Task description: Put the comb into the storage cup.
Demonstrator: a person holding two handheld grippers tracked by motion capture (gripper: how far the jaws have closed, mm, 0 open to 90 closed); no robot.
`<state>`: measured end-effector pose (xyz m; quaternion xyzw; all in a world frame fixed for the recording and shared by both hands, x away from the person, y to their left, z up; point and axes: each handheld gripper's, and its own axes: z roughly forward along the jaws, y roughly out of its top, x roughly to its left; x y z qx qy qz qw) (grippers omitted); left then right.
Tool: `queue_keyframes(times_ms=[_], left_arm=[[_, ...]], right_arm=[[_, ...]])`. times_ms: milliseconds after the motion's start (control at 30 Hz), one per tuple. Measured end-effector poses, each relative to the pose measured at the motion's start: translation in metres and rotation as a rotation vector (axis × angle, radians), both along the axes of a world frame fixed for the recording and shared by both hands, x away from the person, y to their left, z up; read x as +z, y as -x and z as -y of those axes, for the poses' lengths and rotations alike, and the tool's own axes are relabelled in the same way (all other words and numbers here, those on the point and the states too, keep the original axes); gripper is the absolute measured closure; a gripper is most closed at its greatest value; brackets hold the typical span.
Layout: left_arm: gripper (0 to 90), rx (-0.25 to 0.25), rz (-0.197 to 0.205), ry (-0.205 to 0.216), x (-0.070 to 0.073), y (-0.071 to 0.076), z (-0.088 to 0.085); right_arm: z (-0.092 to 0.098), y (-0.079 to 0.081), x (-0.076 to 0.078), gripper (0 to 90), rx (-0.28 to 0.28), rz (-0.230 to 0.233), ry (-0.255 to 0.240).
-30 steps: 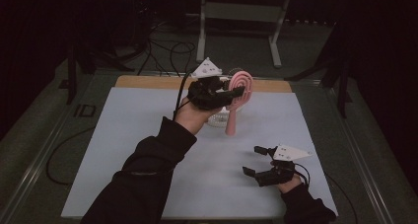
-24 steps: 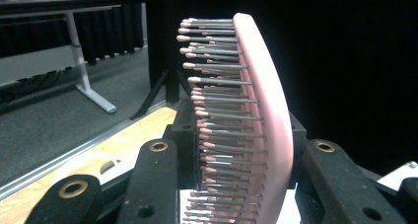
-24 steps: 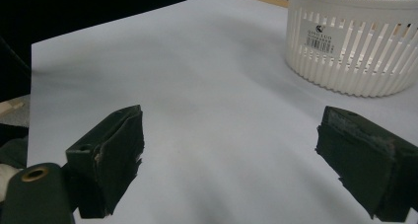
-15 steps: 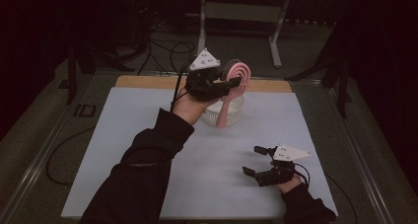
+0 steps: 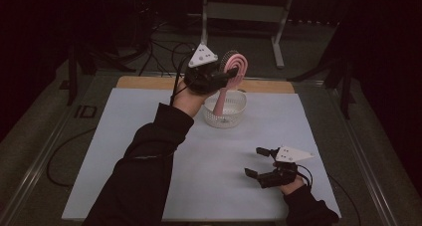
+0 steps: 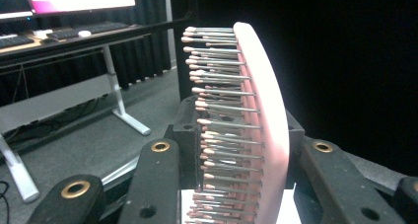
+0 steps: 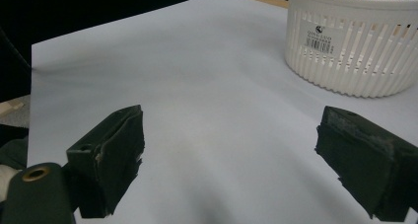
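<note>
A pink hairbrush (image 5: 234, 65) with metal bristles stands upright in the air, and my left gripper (image 5: 230, 72) is shut on its head. In the left gripper view the hairbrush (image 6: 266, 125) sits between the two jaws of the left gripper (image 6: 241, 135), bristles pointing left. Its handle hangs down over the white slatted basket (image 5: 225, 119) at the far middle of the table. My right gripper (image 5: 254, 161) rests low at the near right, open with nothing in it. In the right gripper view the right gripper (image 7: 229, 135) faces bare sheet, with the basket (image 7: 355, 51) farther off.
A pale sheet (image 5: 149, 136) covers the table, with a wooden strip (image 5: 144, 82) along its far edge. Black cables (image 5: 164, 52) and a metal stand (image 5: 239, 12) lie on the floor beyond it. A cable (image 5: 64, 156) loops off the left side.
My left hand has lifted the hairbrush a little and drawn it slightly left, so the basket below now shows. The right gripper has stayed in place.
</note>
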<state>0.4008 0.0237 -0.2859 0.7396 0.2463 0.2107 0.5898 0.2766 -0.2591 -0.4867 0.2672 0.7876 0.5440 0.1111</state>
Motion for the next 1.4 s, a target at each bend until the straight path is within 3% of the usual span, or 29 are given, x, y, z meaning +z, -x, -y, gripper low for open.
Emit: queue_keyframes(times_ms=[300,367,467,500,567,767,1000,1400], left_arm=[[66.6,0.003,0.045,-0.015,-0.009,-0.011,0.003],[66.6,0.009,0.061,-0.028,-0.012,-0.014,0.004],[66.5,0.005,0.119,-0.036,-0.018,-0.017,0.005],[66.5,0.005,0.119,-0.036,-0.018,-0.017,0.005],[66.5,-0.02,0.155,-0.064,-0.023,-0.02,0.007],[66.5,-0.019,0.19,-0.143,-0.037,-0.026,0.015],[66.5,-0.02,0.217,-0.107,-0.05,-0.032,0.016],[66.5,-0.012,0.234,-0.14,-0.077,-0.04,0.021]], right_arm=[[0.0,0.0,0.0,10.7,0.001,0.004,-0.001],[0.0,0.0,0.001,10.7,0.001,0.005,-0.005],[0.0,0.0,0.001,10.7,0.003,0.004,-0.002],[0.0,0.0,0.001,10.7,0.003,0.004,-0.002],[-0.001,0.0,0.001,10.7,0.005,0.004,-0.004],[-0.001,0.0,0.001,10.7,0.005,0.002,-0.004],[0.0,0.0,0.0,10.8,0.01,0.004,-0.007],[-0.001,0.0,0.0,10.8,0.012,0.001,-0.004]])
